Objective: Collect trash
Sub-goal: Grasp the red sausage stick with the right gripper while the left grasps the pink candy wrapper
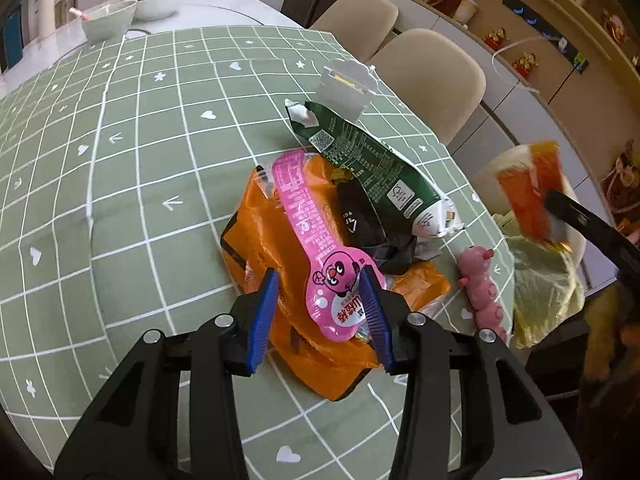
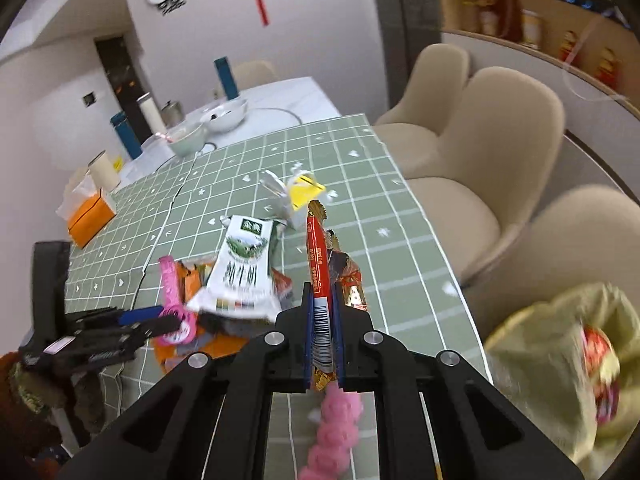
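Trash is piled on the green checked tablecloth (image 1: 140, 160): an orange bag (image 1: 264, 240), a black wrapper (image 1: 360, 220), a green and white pouch (image 1: 372, 168) (image 2: 240, 272) and a pink wrapper (image 1: 316, 248). My left gripper (image 1: 320, 300) stands open around the pink wrapper's round end; the right pad touches its edge and the left pad is apart from it. My right gripper (image 2: 322, 292) is shut on a red snack wrapper (image 2: 318, 264) (image 1: 528, 196), held upright in the air near the table's right edge. A yellowish trash bag (image 2: 552, 360) (image 1: 544, 288) hangs beside that edge.
A pink toy (image 1: 480, 288) (image 2: 336, 432) lies by the table edge under the right gripper. A clear plastic stand (image 1: 344, 88) sits behind the pile. Bowls (image 1: 108, 20) and an orange tissue box (image 2: 90, 216) are at the far end. Beige chairs (image 2: 500, 128) line the right side.
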Demonstrator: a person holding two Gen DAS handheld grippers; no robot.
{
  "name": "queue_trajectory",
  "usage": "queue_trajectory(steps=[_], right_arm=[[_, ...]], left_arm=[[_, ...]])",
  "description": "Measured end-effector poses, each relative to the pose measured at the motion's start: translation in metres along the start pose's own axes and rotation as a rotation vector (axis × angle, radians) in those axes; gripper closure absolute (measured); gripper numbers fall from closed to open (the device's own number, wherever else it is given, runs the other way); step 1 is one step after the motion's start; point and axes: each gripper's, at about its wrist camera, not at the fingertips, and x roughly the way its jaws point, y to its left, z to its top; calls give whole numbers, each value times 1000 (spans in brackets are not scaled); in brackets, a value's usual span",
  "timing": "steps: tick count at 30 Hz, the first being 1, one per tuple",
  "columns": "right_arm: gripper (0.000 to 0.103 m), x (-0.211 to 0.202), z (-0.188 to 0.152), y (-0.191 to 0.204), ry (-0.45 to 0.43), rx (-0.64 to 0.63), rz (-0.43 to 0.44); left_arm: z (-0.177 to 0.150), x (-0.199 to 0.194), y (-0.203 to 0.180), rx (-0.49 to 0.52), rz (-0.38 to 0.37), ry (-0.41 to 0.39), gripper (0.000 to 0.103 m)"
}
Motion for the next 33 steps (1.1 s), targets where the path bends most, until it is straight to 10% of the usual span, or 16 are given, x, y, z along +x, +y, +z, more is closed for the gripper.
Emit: queue_trajectory(steps=[6,15,24,33], right_arm=[[93,-24,-34,2,-19,58,-9],[93,-57,-46,-2,-91,87,-23],[93,-96,-48,-16,-166,108,-45],[93,-99,-69,-20,-143,138,-46]], left_arm=[[-2,4,-21,102,39,10,89],[17,-56,-41,161,-3,-127,98],[29,-87,-50,195,-5,-198,98],[3,-23,-49,216,45,-99,66]])
